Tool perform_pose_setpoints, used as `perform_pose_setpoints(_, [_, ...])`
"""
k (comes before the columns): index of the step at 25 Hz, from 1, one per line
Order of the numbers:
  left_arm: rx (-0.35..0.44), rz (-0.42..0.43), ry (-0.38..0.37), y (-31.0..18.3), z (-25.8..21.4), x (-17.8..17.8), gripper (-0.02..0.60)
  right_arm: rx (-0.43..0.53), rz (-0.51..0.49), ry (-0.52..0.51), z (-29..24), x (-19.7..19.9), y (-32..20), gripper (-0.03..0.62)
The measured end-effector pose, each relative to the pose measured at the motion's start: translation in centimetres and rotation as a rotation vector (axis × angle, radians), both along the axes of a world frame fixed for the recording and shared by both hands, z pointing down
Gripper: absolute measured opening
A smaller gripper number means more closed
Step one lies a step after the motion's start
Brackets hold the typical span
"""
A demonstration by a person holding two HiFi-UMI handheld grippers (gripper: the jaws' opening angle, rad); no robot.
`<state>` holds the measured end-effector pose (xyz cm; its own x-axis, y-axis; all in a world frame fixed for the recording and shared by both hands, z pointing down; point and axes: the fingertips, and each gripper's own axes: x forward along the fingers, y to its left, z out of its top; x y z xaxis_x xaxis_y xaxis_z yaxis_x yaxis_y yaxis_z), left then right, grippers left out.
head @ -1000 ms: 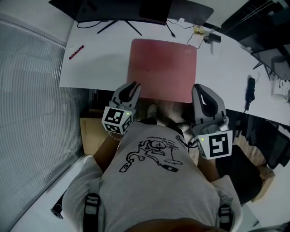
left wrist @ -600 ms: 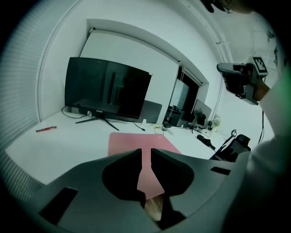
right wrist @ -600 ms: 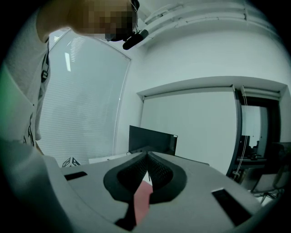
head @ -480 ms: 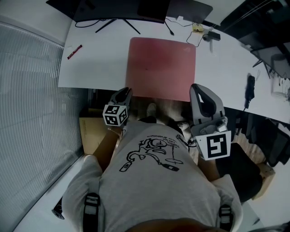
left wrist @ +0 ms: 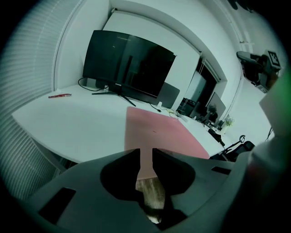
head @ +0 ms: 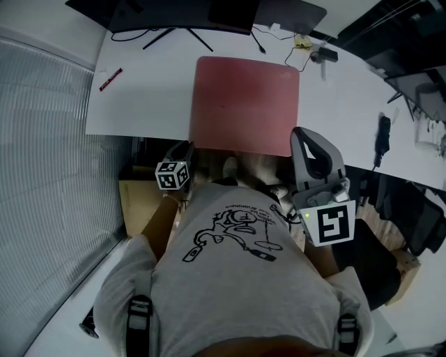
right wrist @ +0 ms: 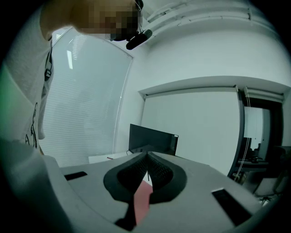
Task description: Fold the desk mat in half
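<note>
The red desk mat [head: 244, 104] is laid flat on the white desk [head: 146, 90], reaching its near edge. Its near right corner is clamped in the right gripper [right wrist: 148, 157]. The left gripper [left wrist: 146, 154] is held just below the near left corner, its jaws being opened, still narrow, with nothing between them.

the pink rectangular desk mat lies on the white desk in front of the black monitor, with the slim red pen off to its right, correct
Not quite. The slim red pen lies to the left of the pink rectangular desk mat, as the head view shows. The mat does lie on the white desk in front of the black monitor.
</note>
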<state>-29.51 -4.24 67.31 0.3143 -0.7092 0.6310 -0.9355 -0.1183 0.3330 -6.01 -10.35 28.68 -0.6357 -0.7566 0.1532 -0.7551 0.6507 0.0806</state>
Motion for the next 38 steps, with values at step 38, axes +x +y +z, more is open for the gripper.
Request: perform_pose_setpoints(38, [-0.173,-0.098,0.181,0.2,8.1,-0.3,0.038,-0.028,0.045,0.001,1.4,2.6,-1.6,0.006])
